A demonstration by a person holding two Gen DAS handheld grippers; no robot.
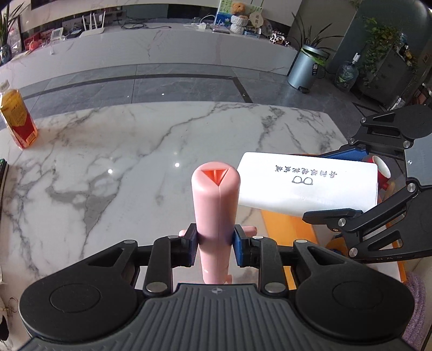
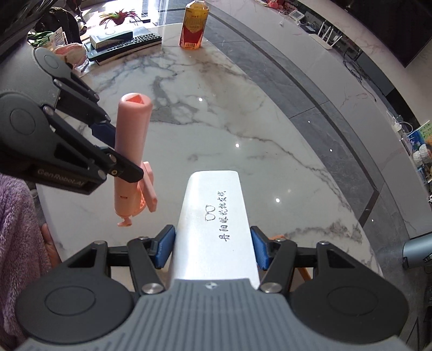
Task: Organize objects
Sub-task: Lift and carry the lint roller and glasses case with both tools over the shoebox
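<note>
My left gripper (image 1: pixel 214 243) is shut on a pink handheld fan (image 1: pixel 216 205), its blue pads pressing the fan's handle, which points away over the marble table (image 1: pixel 108 162). From the right wrist view the same pink fan (image 2: pixel 132 151) hangs at the left in the left gripper (image 2: pixel 118 151), its folded head lowest. My right gripper (image 2: pixel 213 247) is shut on a white glasses case (image 2: pixel 213 216) with black lettering and a small glasses drawing. That white case (image 1: pixel 307 183) shows at the right in the left wrist view, clamped by the right gripper (image 1: pixel 348 186). Both are held above the table.
A bottle of amber drink (image 1: pixel 17 121) (image 2: pixel 193 24) stands at the table's far corner. A keyboard (image 2: pixel 127 46), a box and a plant lie at the table's far end. An orange object (image 1: pixel 286 229) sits below the case. A grey bin (image 1: pixel 305 67) stands on the floor.
</note>
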